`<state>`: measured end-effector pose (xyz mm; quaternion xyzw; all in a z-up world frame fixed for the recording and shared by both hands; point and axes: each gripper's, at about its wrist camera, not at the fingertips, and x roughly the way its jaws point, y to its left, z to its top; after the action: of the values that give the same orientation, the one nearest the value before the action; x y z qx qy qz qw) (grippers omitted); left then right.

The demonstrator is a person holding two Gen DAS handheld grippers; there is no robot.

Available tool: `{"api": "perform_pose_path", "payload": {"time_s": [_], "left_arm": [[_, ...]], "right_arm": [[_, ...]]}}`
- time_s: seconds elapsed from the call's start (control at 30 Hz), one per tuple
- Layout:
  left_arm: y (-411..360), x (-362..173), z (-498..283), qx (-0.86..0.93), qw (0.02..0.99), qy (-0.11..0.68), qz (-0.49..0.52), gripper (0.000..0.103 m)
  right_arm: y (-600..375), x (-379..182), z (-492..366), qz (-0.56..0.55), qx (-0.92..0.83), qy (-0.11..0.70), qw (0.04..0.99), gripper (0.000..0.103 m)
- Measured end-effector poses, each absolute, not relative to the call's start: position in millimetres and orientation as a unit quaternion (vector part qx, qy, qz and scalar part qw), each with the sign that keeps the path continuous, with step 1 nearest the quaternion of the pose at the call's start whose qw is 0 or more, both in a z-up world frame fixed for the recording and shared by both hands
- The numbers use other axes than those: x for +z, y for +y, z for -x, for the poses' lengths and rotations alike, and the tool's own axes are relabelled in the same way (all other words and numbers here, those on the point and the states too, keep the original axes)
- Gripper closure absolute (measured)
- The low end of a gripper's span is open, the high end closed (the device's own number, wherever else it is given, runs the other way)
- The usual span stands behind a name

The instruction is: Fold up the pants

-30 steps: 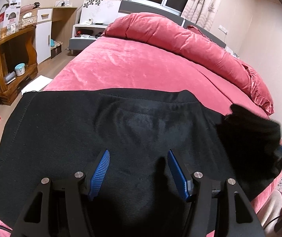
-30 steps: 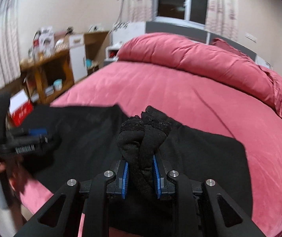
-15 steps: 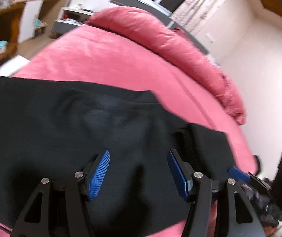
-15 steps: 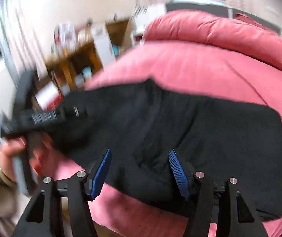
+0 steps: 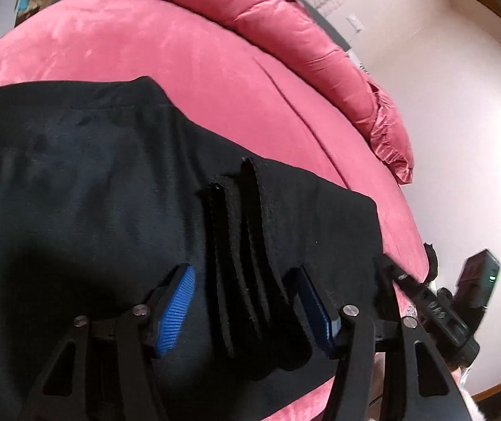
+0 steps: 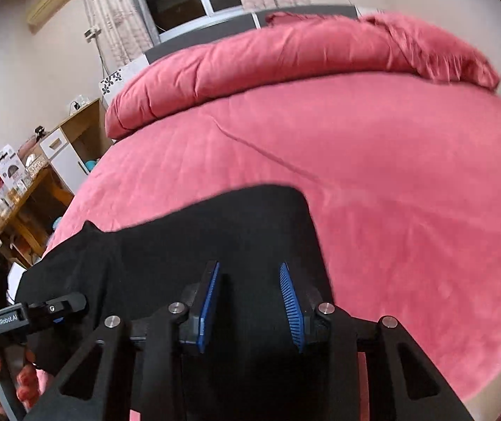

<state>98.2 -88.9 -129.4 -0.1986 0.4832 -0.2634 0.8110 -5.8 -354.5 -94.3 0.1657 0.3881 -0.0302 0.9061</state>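
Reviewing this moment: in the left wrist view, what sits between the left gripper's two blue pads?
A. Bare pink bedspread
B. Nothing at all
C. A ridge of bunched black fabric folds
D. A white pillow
C: in the left wrist view, several raised folds of the black pants stand up between the blue pads of the left gripper, on the pink bed.

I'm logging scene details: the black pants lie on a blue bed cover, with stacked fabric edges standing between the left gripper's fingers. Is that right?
Not quite. The bed cover is pink-red, not blue, as the left wrist view shows. The rest holds: the black pants lie on it, and their stacked edges stand between the fingers of the left gripper.
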Motion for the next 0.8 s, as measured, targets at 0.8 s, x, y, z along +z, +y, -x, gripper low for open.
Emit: {"api": "perform_pose_path", "payload": {"time_s": [0.8], "left_arm": [[-73, -132, -59, -0.292, 0.838, 0.441, 0.131, 0.068]], "right_arm": [[-318, -108, 4, -0.048, -0.071, 0.396, 0.914, 0.051]]}}
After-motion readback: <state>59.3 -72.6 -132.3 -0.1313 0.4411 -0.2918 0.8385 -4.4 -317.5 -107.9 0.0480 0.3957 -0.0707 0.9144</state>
